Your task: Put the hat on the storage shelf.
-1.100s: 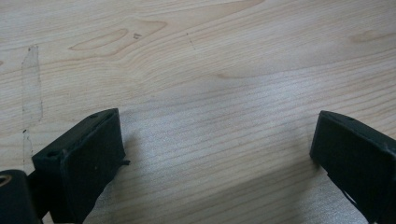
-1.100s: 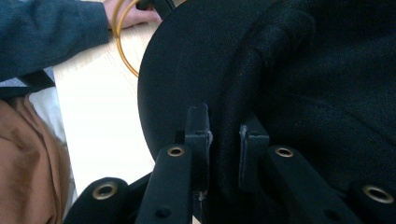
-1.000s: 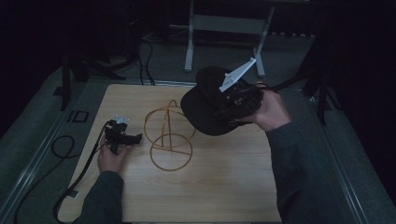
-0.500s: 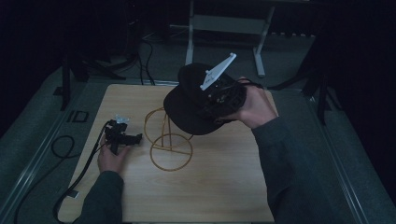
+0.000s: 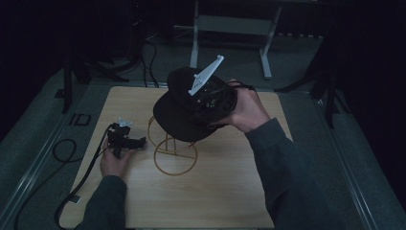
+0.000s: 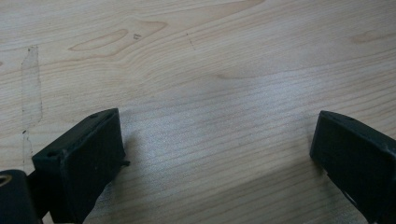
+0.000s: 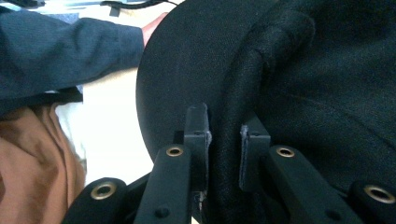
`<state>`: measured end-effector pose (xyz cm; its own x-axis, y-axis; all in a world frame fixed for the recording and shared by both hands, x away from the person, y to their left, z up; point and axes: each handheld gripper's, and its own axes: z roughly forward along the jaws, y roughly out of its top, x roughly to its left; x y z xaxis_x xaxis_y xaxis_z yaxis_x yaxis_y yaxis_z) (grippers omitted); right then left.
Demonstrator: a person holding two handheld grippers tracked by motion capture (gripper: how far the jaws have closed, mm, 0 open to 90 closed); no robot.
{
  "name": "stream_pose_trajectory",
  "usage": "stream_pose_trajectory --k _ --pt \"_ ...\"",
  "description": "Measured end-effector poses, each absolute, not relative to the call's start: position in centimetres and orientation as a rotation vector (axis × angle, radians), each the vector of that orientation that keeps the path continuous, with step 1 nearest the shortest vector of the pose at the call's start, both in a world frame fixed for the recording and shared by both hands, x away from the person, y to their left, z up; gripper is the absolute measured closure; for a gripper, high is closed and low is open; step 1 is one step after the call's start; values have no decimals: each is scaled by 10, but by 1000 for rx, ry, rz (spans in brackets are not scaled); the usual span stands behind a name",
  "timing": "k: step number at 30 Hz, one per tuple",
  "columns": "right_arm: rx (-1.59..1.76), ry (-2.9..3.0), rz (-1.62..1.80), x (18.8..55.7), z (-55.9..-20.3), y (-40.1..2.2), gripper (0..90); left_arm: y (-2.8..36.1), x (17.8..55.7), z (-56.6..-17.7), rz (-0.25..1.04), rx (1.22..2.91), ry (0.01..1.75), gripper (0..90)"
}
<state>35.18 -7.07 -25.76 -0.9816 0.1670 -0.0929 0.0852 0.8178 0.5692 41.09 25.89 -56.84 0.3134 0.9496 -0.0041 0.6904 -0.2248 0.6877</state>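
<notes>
Wooden table (image 5: 230, 201) carries one wire stand (image 5: 173, 149); above it my right gripper (image 7: 223, 154) pinches one black cap (image 5: 184, 112), while my left gripper (image 6: 217, 154) rests spread.

The cap (image 7: 289, 70) is black woven cloth, matt, with a fine grain and a thick stitched seam where the brim meets the crown. The right gripper (image 7: 223, 154) has matt black plastic jaws with brass-coloured rivets, and it pinches that seam. A pale grey plastic plate (image 5: 205, 75) sits at its 12 o'clock in the high view. The stand (image 5: 173, 149) is thin golden metal wire, smooth with a slight shine. The table (image 6: 210, 70) is light wood, smooth, with clear grain and a soft sheen. The left gripper (image 6: 217, 154) has dull black plastic jaws. The sleeve (image 7: 60, 46) is dark, matt knitted cloth.
</notes>
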Motion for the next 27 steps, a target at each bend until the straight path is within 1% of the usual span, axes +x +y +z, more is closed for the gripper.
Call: stream_pose_trajectory --k 15,27 --pt "105 2885 870 343 -256 -42 778 259 411 -568 572 1999 1444 23" --pt "50 2926 829 339 -264 -20 772 259 411 -568 568 2005 1444 23"
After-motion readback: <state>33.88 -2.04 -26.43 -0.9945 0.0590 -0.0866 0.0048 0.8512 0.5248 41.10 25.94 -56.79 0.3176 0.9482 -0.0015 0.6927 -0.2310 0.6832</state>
